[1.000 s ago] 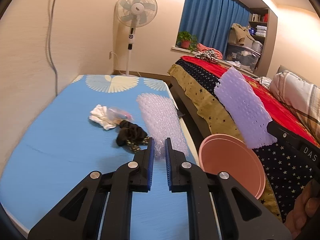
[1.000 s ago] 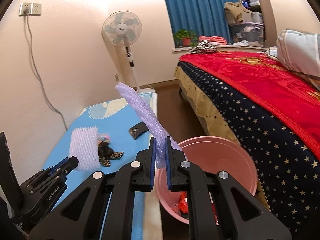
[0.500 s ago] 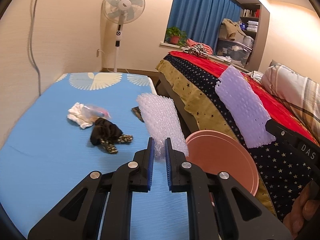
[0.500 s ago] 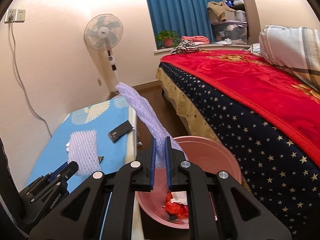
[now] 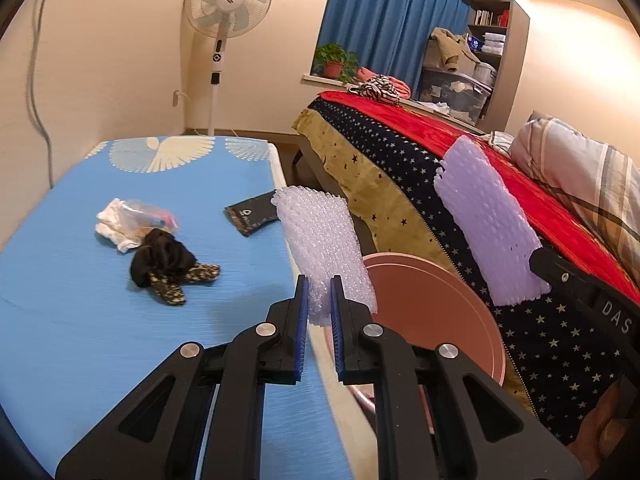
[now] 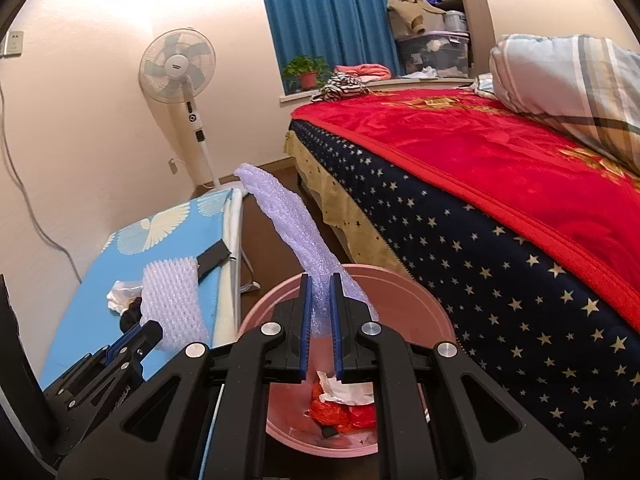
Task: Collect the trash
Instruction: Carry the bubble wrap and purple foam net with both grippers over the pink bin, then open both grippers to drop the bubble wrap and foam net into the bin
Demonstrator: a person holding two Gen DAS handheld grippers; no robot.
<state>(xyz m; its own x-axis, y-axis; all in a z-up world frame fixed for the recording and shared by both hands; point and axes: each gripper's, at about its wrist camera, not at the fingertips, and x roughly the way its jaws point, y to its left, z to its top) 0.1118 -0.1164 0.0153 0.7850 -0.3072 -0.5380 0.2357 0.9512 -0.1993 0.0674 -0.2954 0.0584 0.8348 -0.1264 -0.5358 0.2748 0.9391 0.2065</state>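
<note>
Left tool (image 5: 319, 294): clamped on a white foam net sleeve (image 5: 320, 240), which sticks up and away from the pads.
Right tool (image 6: 319, 294): clamped on a lilac foam net sleeve (image 6: 288, 228), its long axis rising up and leaning away from the jaws.
Bin: the pink bin (image 6: 404, 284) sits on the floor between the blue desk (image 5: 80, 320) and the bed (image 6: 500, 184); red and white scraps lie in its bottom.
Key relation: the right tool hangs directly over the bin's mouth, so its sleeve looks ready to drop straight down; the left tool is at the desk's edge, with the bin just to its right and lower.
Nearer hand: right.
Left on the desk: a crumpled white wad (image 5: 120, 228), a dark cloth (image 5: 168, 264) and a black flat packet (image 5: 250, 216).
</note>
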